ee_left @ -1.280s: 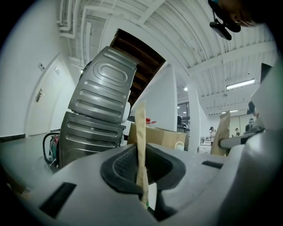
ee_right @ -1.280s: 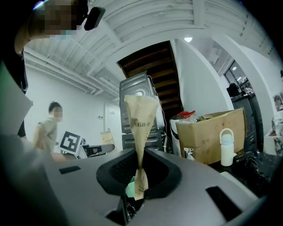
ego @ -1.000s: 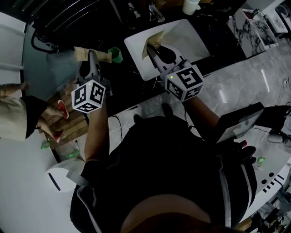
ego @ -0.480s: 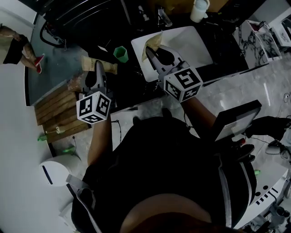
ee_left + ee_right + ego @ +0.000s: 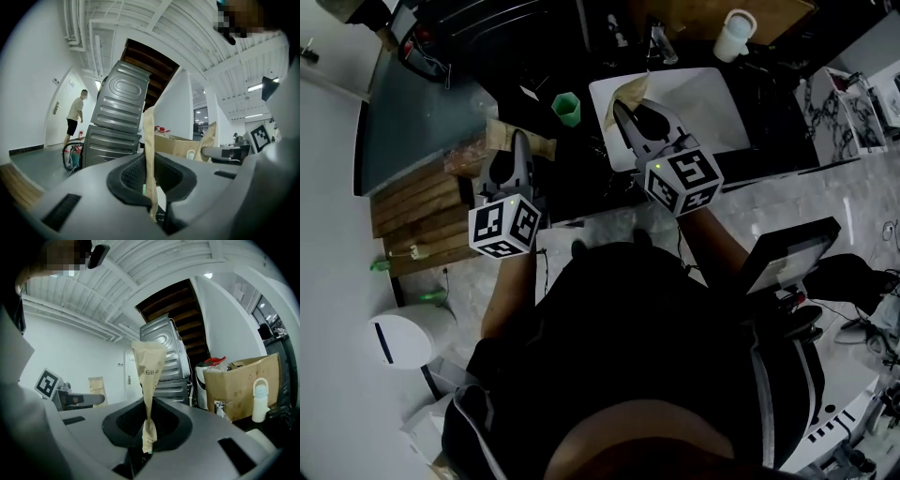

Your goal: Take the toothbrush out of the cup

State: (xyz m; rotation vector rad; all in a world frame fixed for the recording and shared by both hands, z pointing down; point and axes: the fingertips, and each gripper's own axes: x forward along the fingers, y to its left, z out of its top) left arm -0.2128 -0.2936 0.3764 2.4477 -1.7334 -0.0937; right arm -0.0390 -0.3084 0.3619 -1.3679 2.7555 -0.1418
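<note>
Both grippers hold paper packaging near the wash counter. The left gripper [image 5: 518, 141] has its jaws nearly together, pinched on a brown paper strip [image 5: 149, 140] that stands up between the pads; the right gripper [image 5: 628, 112] is likewise almost closed, clamping a printed paper packet [image 5: 149, 366] by its crumpled lower end. Compared with a second ago, the left gripper and its strip have drawn away from the green cup [image 5: 567, 108], which they were then just beside, while the right gripper stays over the white sink [image 5: 712, 94]. No toothbrush shows in the cup, and whether one lies inside either wrapper cannot be told; judged from this, the removal looks done or the work has moved on to the packaging. A person who was at the head view's left edge is gone from it, though one stands by a door [image 5: 75, 117] in the left gripper view. Around are a white bottle [image 5: 736, 36], a cardboard box [image 5: 239, 385], wooden slats [image 5: 417, 211] and grey metal cabinets [image 5: 117, 117]; nothing blocks the cup.
</note>
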